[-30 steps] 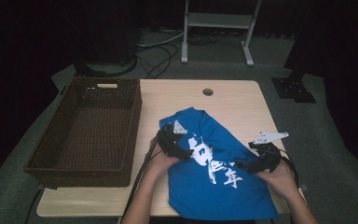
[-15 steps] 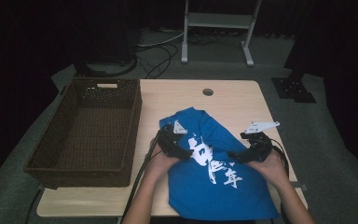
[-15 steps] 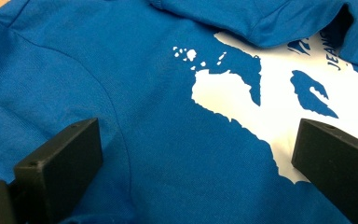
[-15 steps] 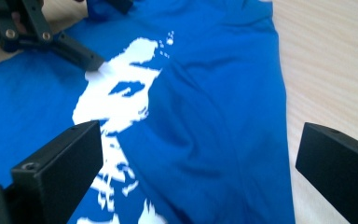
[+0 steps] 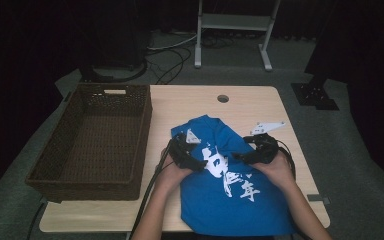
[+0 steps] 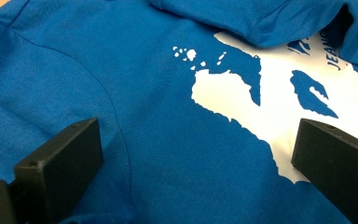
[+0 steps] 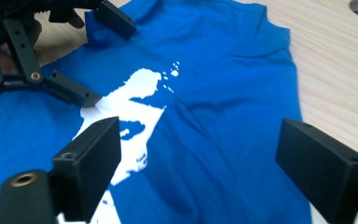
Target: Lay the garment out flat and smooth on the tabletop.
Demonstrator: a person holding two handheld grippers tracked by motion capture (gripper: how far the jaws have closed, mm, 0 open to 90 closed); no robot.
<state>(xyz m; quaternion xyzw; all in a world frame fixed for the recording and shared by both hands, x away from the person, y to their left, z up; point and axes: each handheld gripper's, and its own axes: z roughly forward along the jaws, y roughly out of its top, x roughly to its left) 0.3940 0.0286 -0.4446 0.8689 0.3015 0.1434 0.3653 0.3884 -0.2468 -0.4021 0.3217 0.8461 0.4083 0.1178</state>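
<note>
Shirts: one blue T-shirt (image 5: 232, 192) with white print, lying crumpled on the near right part of the bench, its lower edge hanging over the near edge.
Baskets: one dark woven basket (image 5: 87, 177) on the left part of the bench, well apart from the T-shirt.
Grippers: two, one in each hand of the person.
Left gripper (image 5: 192, 162): over the left side of the T-shirt; jaws spread wide above the cloth, with the blue fabric and the white print seen between them in the left gripper view; no pinch visible.
Right gripper (image 5: 240, 156): over the T-shirt's right side, jaws apart and just now narrowing; cloth lies below and between them, not pressed by them.
Surface: one light wooden bench (image 5: 190, 102) with rounded corners and one round cable hole (image 5: 223, 98) near its far edge.
Room: dim, with dark surroundings; grey floor (image 5: 360, 150); one white metal stand (image 5: 232, 22) behind the bench; black cables (image 5: 167, 55) looping on the floor at the far left.
</note>
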